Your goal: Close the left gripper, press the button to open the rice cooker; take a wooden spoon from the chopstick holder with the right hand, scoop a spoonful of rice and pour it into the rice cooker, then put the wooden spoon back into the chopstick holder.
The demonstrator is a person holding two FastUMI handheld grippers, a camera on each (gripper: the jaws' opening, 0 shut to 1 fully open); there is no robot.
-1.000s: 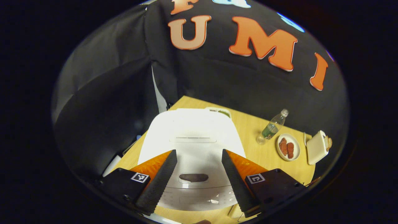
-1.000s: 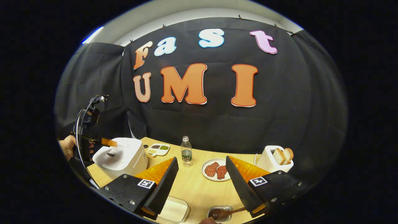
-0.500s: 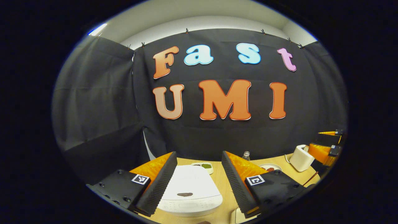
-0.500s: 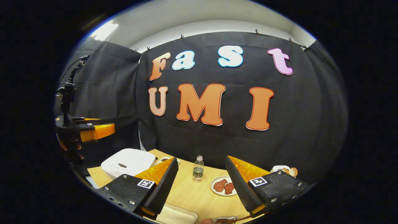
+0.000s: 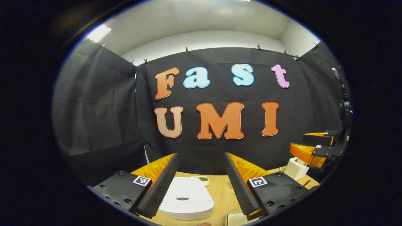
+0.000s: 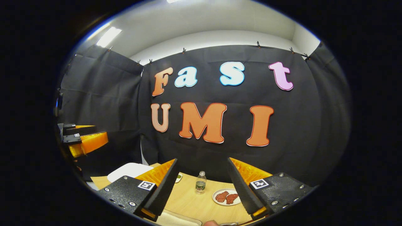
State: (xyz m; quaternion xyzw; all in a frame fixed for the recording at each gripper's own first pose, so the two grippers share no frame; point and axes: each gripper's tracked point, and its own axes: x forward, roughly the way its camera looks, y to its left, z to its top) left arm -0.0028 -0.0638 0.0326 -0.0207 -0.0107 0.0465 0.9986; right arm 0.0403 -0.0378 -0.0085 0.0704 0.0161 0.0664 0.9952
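The left hand-held gripper (image 5: 201, 180) is released, its ribbed black fingers (image 5: 157, 188) spread wide and holding nothing. It hangs above the pale wooden worktop (image 5: 221, 191). The white rice cooker with a dark oval button (image 5: 186, 201) sits on the worktop below and between those fingers, lid down. The right hand-held gripper (image 6: 202, 185) is likewise released and empty, raised over the worktop. Beyond it stand a clear plastic bottle (image 6: 200, 182) and a white round plate of red slices (image 6: 226, 197). A white toaster (image 5: 295, 168) stands at the worktop's far right corner.
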